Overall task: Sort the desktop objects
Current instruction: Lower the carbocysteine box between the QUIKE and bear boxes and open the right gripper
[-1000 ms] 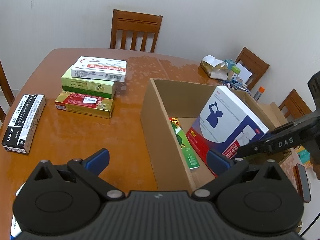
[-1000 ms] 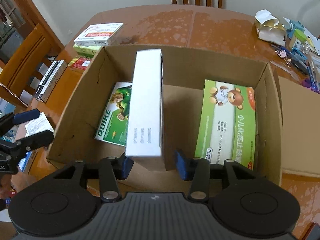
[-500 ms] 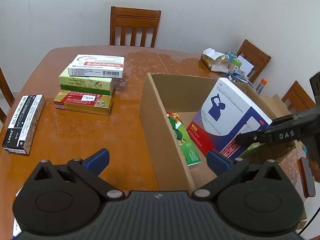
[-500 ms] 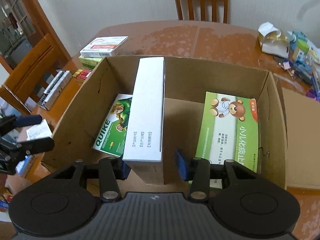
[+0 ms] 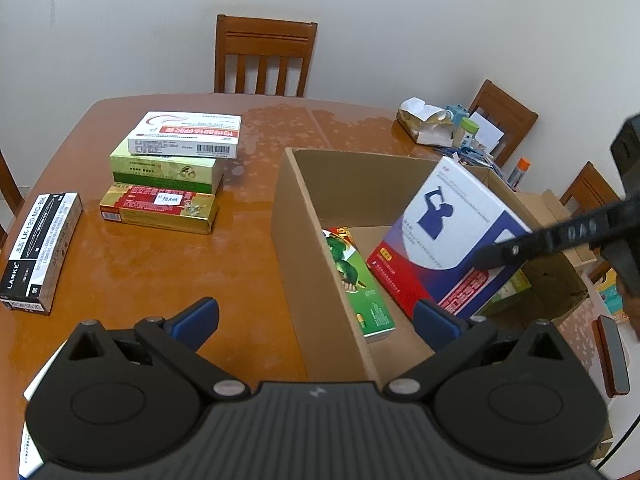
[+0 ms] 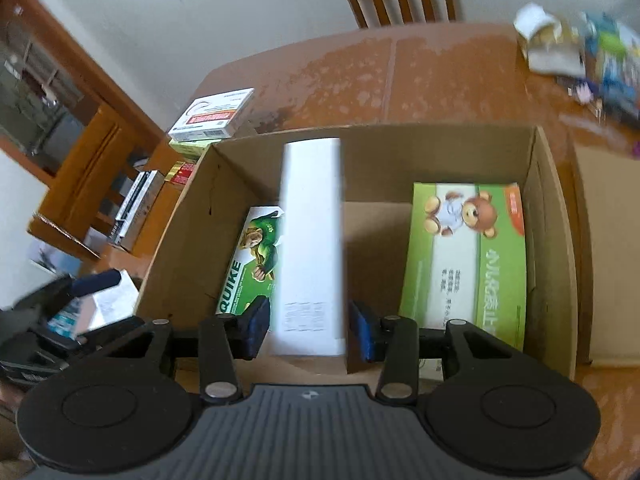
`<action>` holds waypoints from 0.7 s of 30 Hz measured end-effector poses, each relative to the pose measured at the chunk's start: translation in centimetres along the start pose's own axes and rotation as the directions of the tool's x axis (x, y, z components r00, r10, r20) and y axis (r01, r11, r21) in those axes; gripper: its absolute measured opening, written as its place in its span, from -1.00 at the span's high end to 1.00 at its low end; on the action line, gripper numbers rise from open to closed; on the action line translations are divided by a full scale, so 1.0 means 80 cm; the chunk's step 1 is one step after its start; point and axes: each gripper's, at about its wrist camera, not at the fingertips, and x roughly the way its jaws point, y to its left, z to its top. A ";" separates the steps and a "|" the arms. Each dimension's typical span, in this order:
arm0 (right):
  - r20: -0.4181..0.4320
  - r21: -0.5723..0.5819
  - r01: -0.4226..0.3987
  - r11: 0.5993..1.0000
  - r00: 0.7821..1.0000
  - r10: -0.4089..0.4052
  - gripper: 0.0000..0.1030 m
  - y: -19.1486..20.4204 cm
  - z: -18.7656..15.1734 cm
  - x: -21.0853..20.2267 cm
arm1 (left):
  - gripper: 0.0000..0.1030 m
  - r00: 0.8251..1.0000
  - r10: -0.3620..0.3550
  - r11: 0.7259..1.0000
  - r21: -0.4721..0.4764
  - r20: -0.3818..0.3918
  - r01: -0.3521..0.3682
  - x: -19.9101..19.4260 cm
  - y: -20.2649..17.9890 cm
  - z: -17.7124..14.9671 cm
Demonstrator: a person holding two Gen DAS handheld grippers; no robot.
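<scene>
Right gripper (image 6: 308, 328) holds white box (image 6: 310, 240) over carton (image 6: 554, 216).

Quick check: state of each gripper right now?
Left gripper: open, holding nothing.
Right gripper: closed on the white box over the cardboard box.

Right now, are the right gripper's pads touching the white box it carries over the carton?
Touching. In the right wrist view both blue pads press the sides of the white box, with no gap visible. The right gripper holds it over the cardboard carton.

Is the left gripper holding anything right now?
No, the left gripper is wide open over the cardboard box wall, nothing between its pads.
</scene>
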 end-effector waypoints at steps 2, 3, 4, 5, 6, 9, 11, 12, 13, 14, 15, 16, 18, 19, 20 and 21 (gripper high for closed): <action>0.019 -0.061 0.038 0.997 0.999 -0.037 0.01 0.013 -0.009 0.004 | -1.00 1.000 0.003 1.000 -0.003 -0.002 -0.003 0.001 0.002 0.000; 0.027 -0.083 0.055 0.995 0.998 -0.053 0.01 0.019 -0.013 0.006 | -1.00 1.000 0.005 1.000 -0.005 -0.002 -0.005 0.001 0.002 0.000; 0.034 -0.096 0.074 0.993 0.997 -0.071 0.01 0.024 -0.017 0.009 | -1.00 1.000 0.006 1.000 -0.005 -0.001 -0.006 0.001 0.003 0.000; 0.046 -0.104 0.093 0.990 0.995 -0.088 0.01 0.027 -0.020 0.011 | -1.00 1.000 0.006 1.000 -0.005 -0.001 -0.006 0.001 0.003 0.000; 0.061 -0.110 0.113 0.987 0.992 -0.107 0.01 0.029 -0.023 0.011 | -1.00 1.000 0.005 1.000 -0.006 -0.002 -0.005 0.002 0.004 0.001; 0.105 -0.110 0.163 0.980 0.983 -0.151 0.01 0.033 -0.030 0.010 | -1.00 1.000 0.002 1.000 -0.005 -0.001 -0.002 0.002 0.003 0.001; 0.127 -0.085 0.169 0.982 0.979 -0.157 0.02 0.032 -0.033 0.006 | -1.00 1.000 0.001 1.000 0.001 -0.005 -0.001 0.002 0.002 0.000; 0.132 -0.069 0.171 0.983 0.978 -0.161 0.05 0.029 -0.034 0.006 | -1.00 1.000 0.000 1.000 0.003 -0.006 0.000 0.003 0.002 0.000; 0.135 -0.053 0.173 0.983 0.977 -0.165 0.22 0.027 -0.034 0.006 | -1.00 1.000 -0.002 1.000 0.006 -0.007 0.002 0.003 0.001 0.000; 0.138 -0.037 0.175 0.984 0.976 -0.169 0.26 0.024 -0.034 0.006 | -1.00 1.000 -0.004 1.000 0.009 -0.008 0.004 0.003 0.001 0.000; 0.141 -0.030 0.180 0.983 0.975 -0.175 0.30 0.023 -0.034 0.006 | -1.00 1.000 -0.005 1.000 0.010 -0.008 0.005 0.003 0.001 0.000; 0.143 -0.024 0.187 0.982 0.973 -0.181 0.33 0.023 -0.034 0.006 | -1.00 1.000 -0.006 1.000 0.010 -0.009 0.006 0.003 0.001 0.000; 0.137 -0.021 0.178 0.984 0.975 -0.174 0.33 0.021 -0.033 0.005 | -1.00 1.000 -0.007 1.000 0.011 -0.010 0.007 0.003 0.001 0.000; 0.134 -0.019 0.173 0.985 0.977 -0.169 0.34 0.020 -0.032 0.005 | -1.00 1.000 -0.007 1.000 0.012 -0.010 0.007 0.003 0.001 0.000; 0.130 -0.018 0.168 0.986 0.978 -0.164 0.34 0.019 -0.032 0.004 | -1.00 1.000 -0.007 1.000 0.013 -0.010 0.007 0.002 0.002 0.000; 0.127 -0.016 0.162 0.987 0.979 -0.159 0.34 0.018 -0.031 0.004 | -1.00 1.000 -0.007 1.000 0.014 -0.009 0.007 0.002 0.002 0.000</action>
